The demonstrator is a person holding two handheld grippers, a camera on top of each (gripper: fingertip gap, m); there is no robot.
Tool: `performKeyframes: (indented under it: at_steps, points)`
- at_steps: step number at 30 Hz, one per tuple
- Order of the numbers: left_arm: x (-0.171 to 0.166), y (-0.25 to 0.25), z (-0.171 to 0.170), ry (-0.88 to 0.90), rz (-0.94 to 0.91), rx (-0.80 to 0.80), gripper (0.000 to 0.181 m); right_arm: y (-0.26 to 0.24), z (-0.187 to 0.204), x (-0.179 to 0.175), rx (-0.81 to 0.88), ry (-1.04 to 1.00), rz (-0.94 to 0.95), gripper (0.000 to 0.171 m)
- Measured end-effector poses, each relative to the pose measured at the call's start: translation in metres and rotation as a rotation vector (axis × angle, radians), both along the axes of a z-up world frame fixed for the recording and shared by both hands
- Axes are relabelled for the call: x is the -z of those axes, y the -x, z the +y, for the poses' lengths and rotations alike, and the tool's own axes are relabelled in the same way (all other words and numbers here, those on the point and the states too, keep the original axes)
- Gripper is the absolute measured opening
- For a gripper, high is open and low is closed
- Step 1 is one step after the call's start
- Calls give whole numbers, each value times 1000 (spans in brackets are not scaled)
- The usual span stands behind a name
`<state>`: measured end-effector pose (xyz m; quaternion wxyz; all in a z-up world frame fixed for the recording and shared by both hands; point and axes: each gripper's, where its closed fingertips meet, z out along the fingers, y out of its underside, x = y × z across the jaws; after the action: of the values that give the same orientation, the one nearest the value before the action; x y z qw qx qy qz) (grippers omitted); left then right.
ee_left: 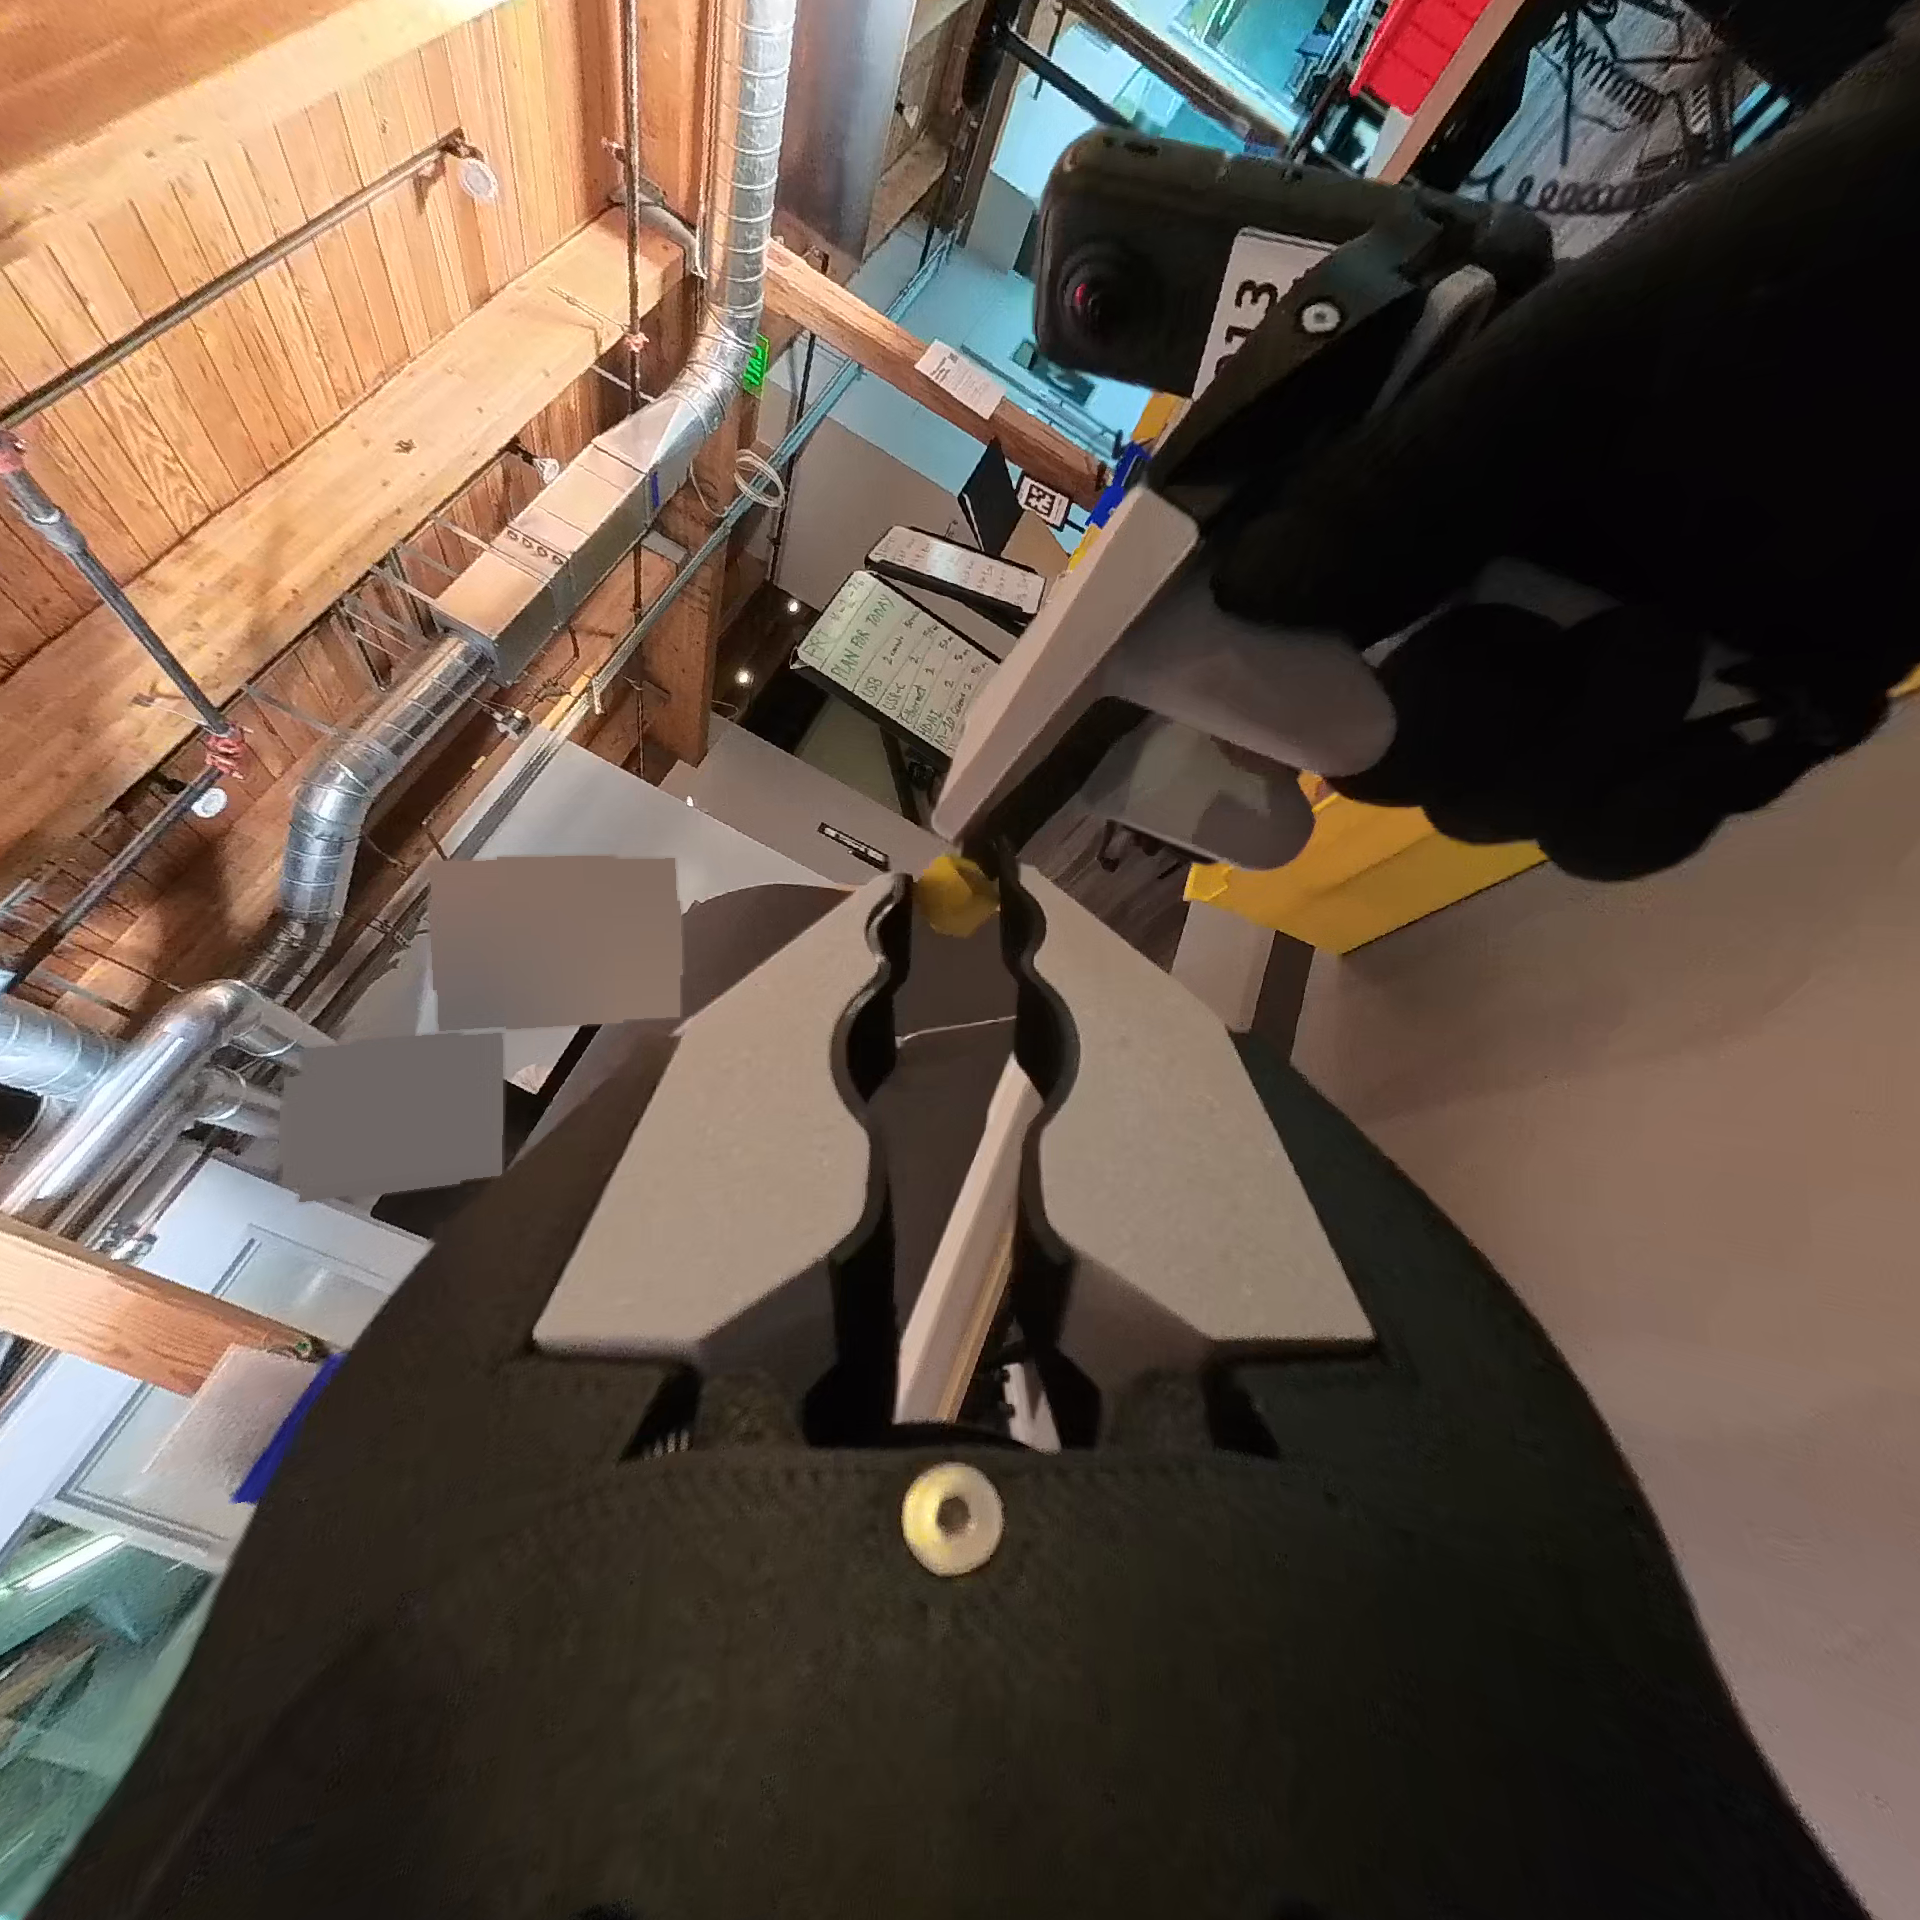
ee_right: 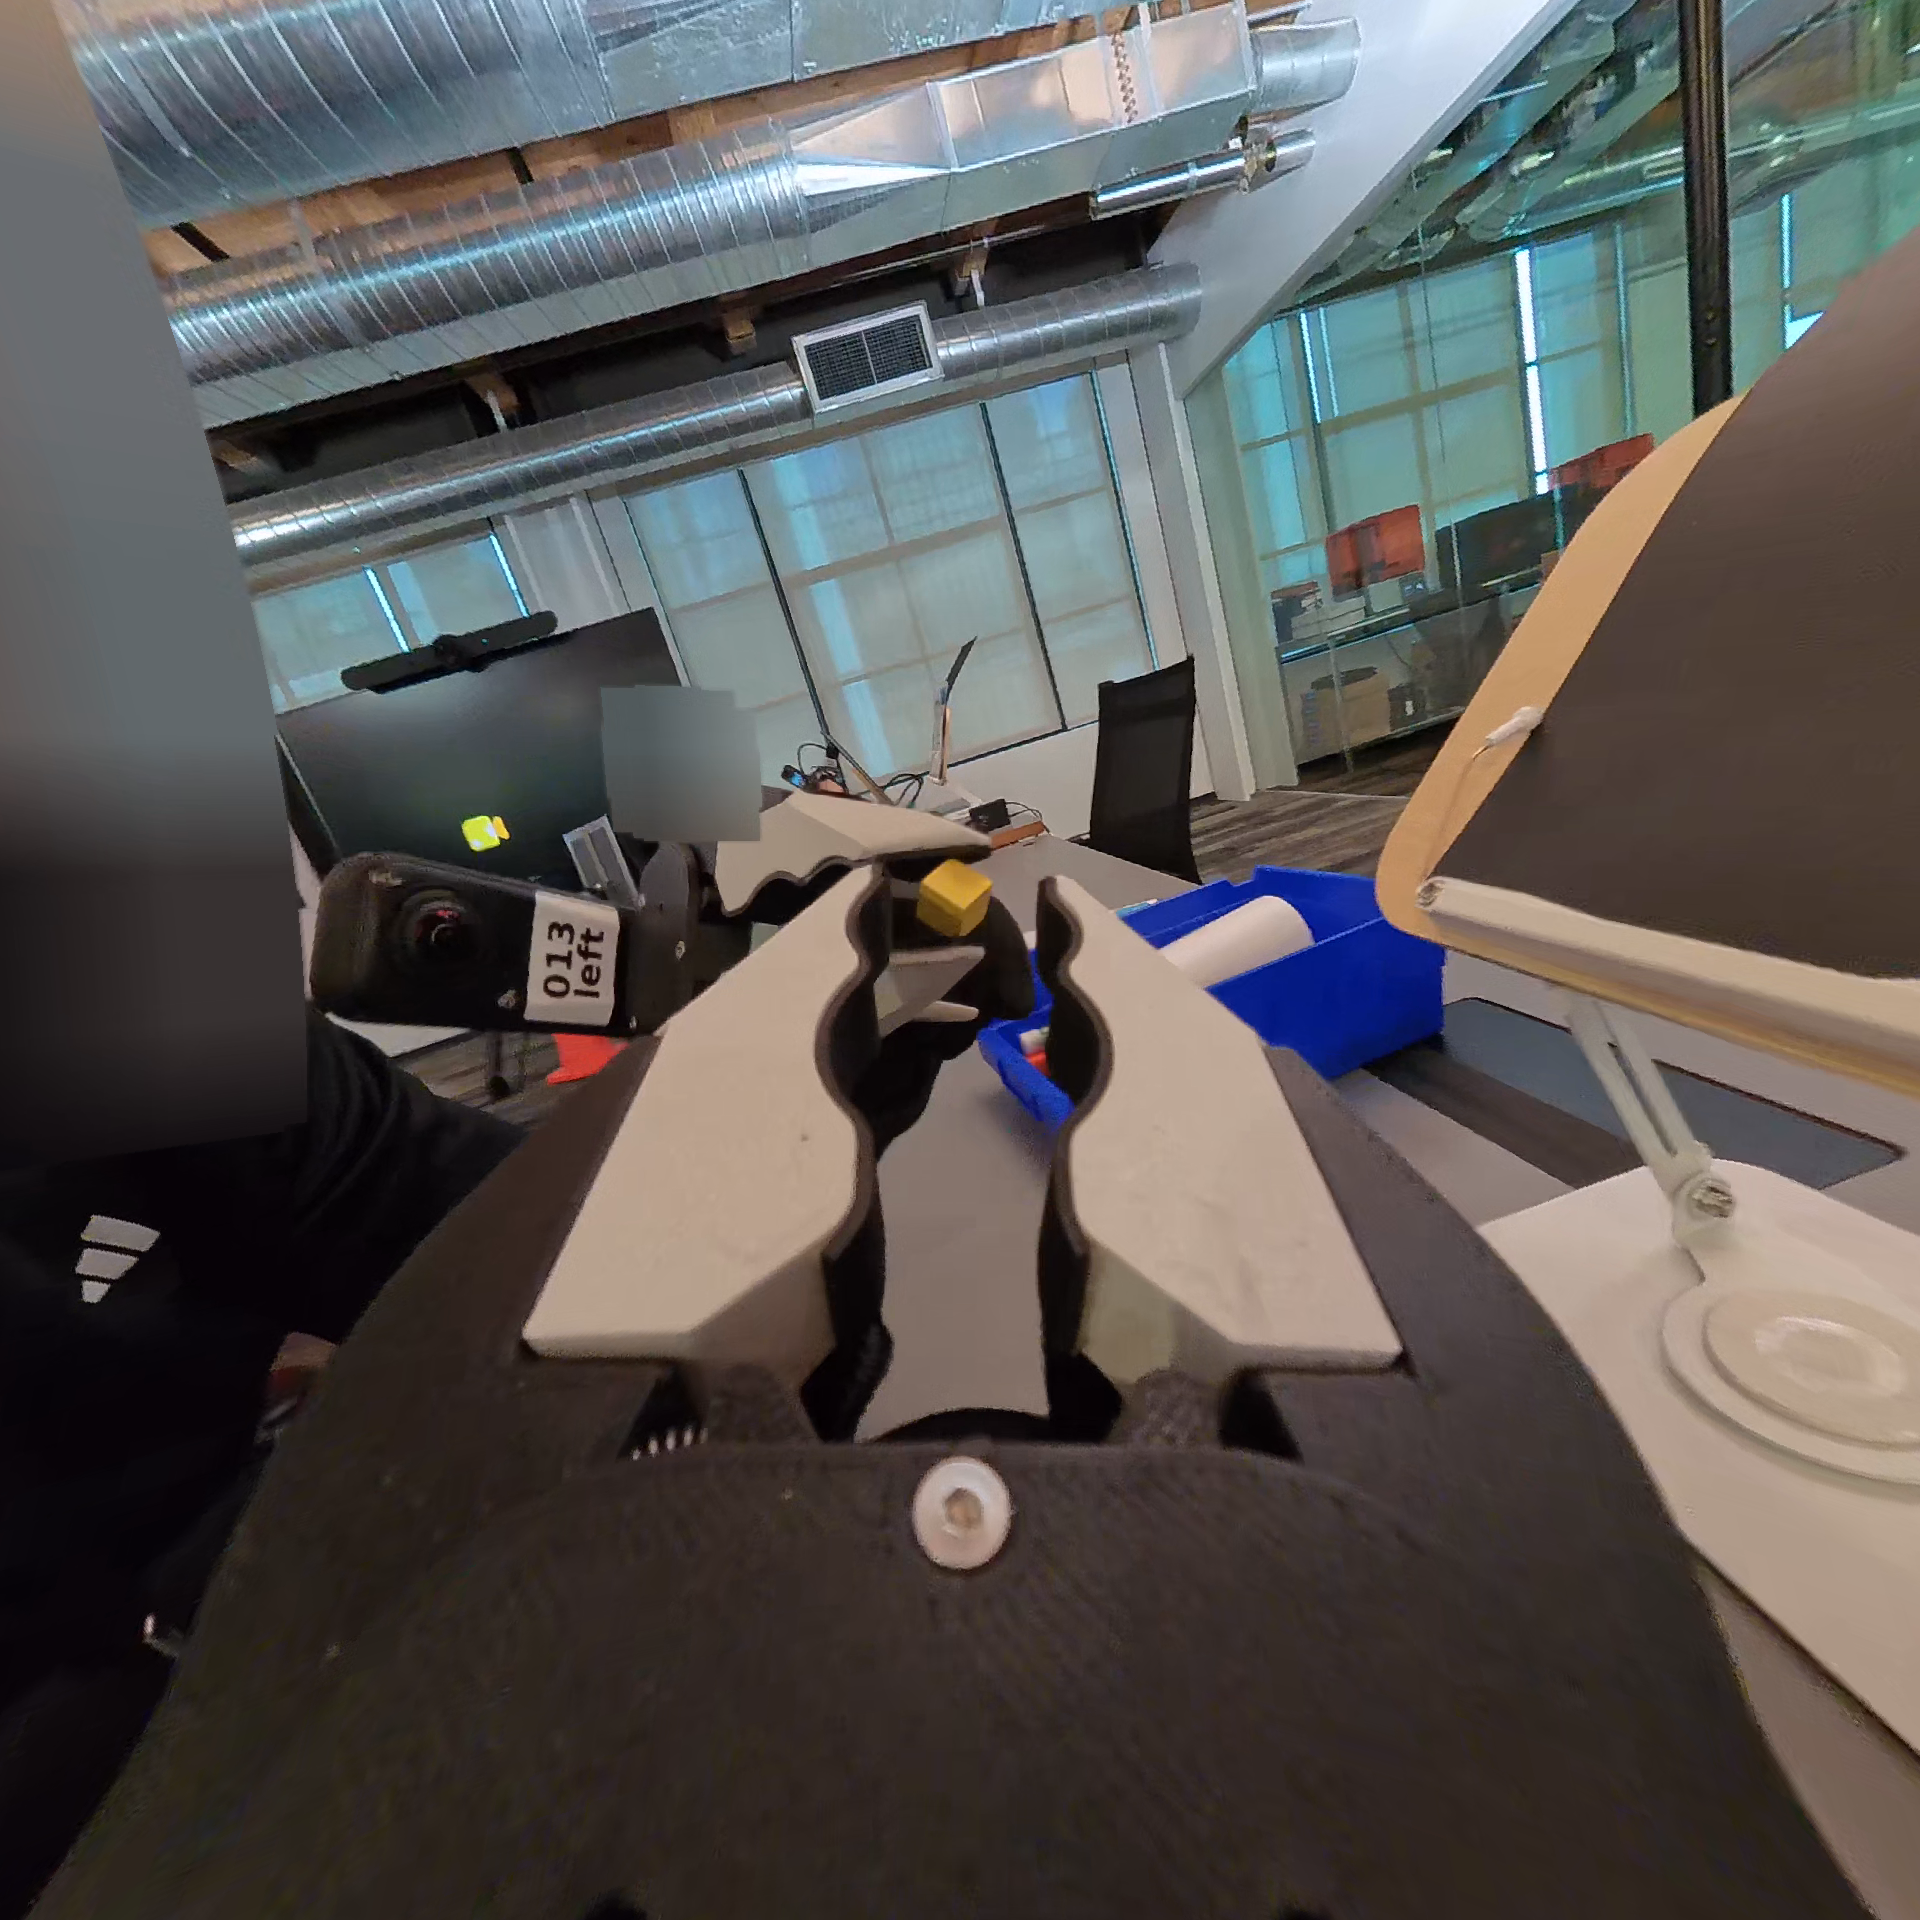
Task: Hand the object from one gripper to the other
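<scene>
Yellow cube (ee_right: pixel 953 900): you have a small, matte yellow block here with crisp edges; three faces show in the right wrist view, the top one lighter than the sides. In the left wrist view (ee_left: pixel 957 896) only part of it shows past your own fingertips.

Cube's place: it sits in the air above the bench (ee_right: pixel 1538 1101), at the fingertips of both grippers, which come at it from different directions.

Left gripper (ee_left: pixel 951 904): your jaws are drawn close with a narrow gap, and the cube sits at their very tips; in the right wrist view (ee_right: pixel 940 878) its grey upper finger lies over the cube and the dark lower one under it, so it is gripping the cube.

Right gripper (ee_right: pixel 961 899): your jaws stand parted, one on each side of the cube, with a clear gap on the right side (the left finger is just beside it, and you cannot tell if it touches). In the left wrist view (ee_left: pixel 971 842) its tips meet the cube from above.

Blue bin (ee_right: pixel 1320 987): on the bench behind and to the right of the cube, holding a white roll (ee_right: pixel 1242 935).

Yellow bin (ee_left: pixel 1361 883): to the right of the cube in the left wrist view.
</scene>
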<state>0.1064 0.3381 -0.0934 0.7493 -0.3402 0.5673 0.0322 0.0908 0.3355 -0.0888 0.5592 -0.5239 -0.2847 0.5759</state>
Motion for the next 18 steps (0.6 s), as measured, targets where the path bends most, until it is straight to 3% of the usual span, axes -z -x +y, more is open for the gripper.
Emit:
performKeyframes:
  at_steps: [2, 5, 7, 10, 13, 15, 18]
  points:
    - [1, 1, -1, 27, 8, 25, 14, -7, 3, -1, 42, -45, -48, 26]
    - [5, 0, -5, 90, 41, 76, 15, -10, 5, 5, 151, -218, -283, 29]
    - [12, -2, -10, 184, 82, 133, 15, -12, 5, 10, 294, -482, -512, 29]
    - [12, -1, -16, 395, 55, 240, 15, -9, -6, 5, 407, -800, -705, 28]
    - [13, 2, -19, 601, 18, 349, 15, -5, -15, 4, 462, -1029, -816, 26]
    - [8, 5, -20, 720, -28, 421, 15, -2, -18, 8, 458, -1092, -872, 34]
    - [-2, 11, -27, 876, -98, 555, 15, -3, -16, 10, 497, -1134, -899, 32]
